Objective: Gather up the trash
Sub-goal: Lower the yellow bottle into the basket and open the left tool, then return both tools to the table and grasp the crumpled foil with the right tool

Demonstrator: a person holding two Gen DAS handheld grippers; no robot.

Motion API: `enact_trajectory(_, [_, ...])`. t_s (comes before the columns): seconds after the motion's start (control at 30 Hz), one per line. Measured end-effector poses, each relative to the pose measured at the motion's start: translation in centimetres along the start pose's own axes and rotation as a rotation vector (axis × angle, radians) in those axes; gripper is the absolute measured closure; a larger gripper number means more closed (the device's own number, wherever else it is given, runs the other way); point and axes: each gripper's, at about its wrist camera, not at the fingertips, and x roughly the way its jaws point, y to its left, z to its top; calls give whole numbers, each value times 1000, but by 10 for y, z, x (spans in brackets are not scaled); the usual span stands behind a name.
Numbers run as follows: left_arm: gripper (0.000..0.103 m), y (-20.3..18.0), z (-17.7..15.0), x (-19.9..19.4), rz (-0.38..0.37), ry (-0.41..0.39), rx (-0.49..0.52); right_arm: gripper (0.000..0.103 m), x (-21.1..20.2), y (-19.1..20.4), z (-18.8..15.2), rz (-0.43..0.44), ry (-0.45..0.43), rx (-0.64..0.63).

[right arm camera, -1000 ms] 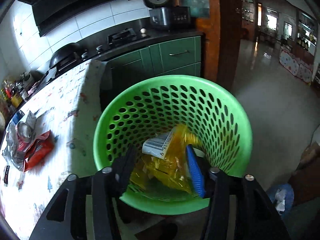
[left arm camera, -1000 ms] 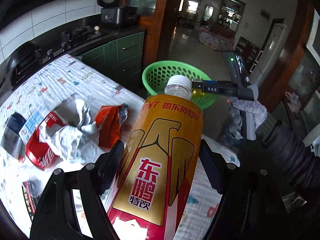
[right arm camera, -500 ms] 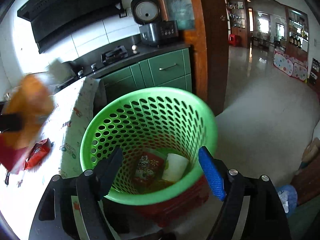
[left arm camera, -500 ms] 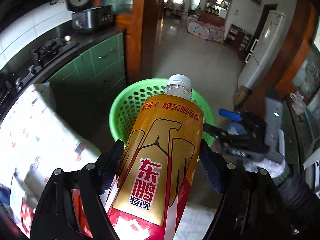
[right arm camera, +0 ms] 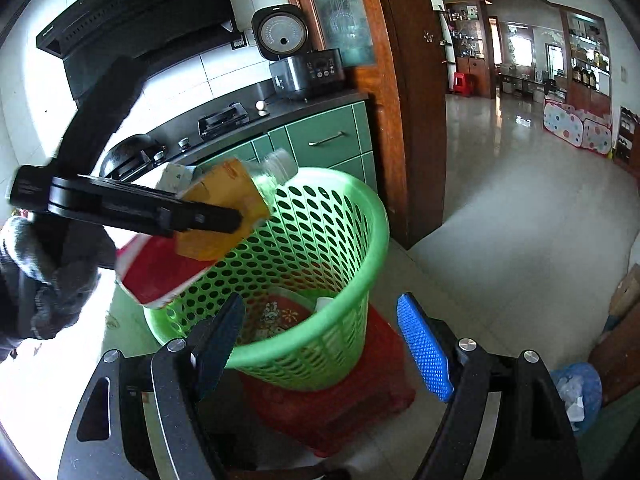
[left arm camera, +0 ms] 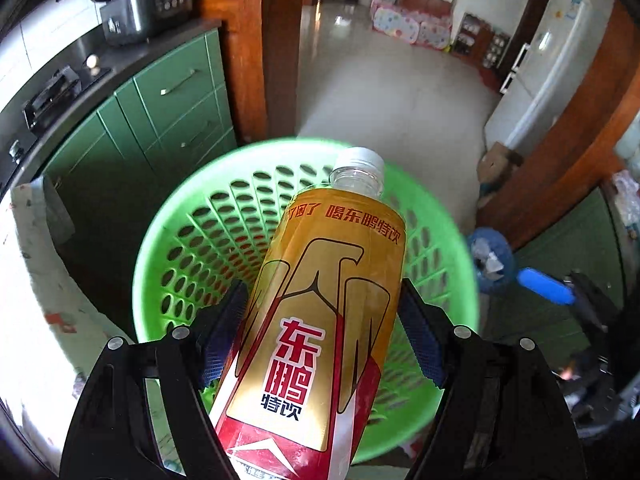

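Observation:
A gold and red drink bottle [left arm camera: 328, 312] with a white cap sits between the pads of my left gripper [left arm camera: 322, 300], which is shut on it. The bottle hangs tilted over the mouth of the green perforated basket [left arm camera: 180, 220], cap pointing toward the far rim. The right wrist view shows the same bottle [right arm camera: 224, 208] above the basket's [right arm camera: 320, 232] left rim, a black finger [right arm camera: 200, 216] across it. My right gripper [right arm camera: 320, 308] stands open and empty, just in front of the basket. A red wrapper [right arm camera: 276, 316] and a white scrap [right arm camera: 325, 303] lie in the basket's bottom.
The basket stands on a red stool [right arm camera: 360, 396] on the tiled floor. Green cabinets [right arm camera: 328, 140] and a wooden door post [right arm camera: 408, 120] lie behind it. The cloth-covered table [left arm camera: 32, 300] is to its left. A blue bag [right arm camera: 576, 388] of rubbish sits on the floor at the right.
My left gripper carried the bottle from above the table to over the basket. My right gripper opened, dropped a yellow wrapper into the basket and drew back.

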Motion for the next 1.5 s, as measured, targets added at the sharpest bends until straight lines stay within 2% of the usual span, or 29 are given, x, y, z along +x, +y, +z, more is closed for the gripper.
enact_trajectory(0.2, [29, -2, -4, 36, 27, 70, -10, 27, 6, -3, -13, 4, 22, 21])
enact_trajectory(0.27, [29, -1, -4, 42, 15, 85, -29, 27, 8, -3, -16, 7, 30, 25])
enact_trajectory(0.47, [27, 1, -5, 43, -3, 84, -41, 26, 6, -3, -21, 9, 38, 31])
enact_trajectory(0.6, [27, 2, -5, 39, -21, 79, -52, 21, 5, -2, -18, 14, 34, 39])
enact_trajectory(0.7, [27, 1, -8, 31, -6, 72, -45, 20, -1, -1, -19, -8, 22, 34])
enact_trajectory(0.9, [27, 4, -25, -9, -15, 19, -64, 20, -19, 10, -14, -3, -6, 50])
enact_trajectory(1.07, [27, 8, -49, -53, -3, -40, -92, 20, -37, 39, -14, 17, -17, 2])
enact_trajectory(1.3, [27, 17, -107, -124, 56, -137, -151, 17, -51, 83, -13, 77, -19, -63])
enact_trajectory(1.5, [27, 42, -165, -165, 115, -188, -230, 14, -59, 127, -15, 138, -14, -130])
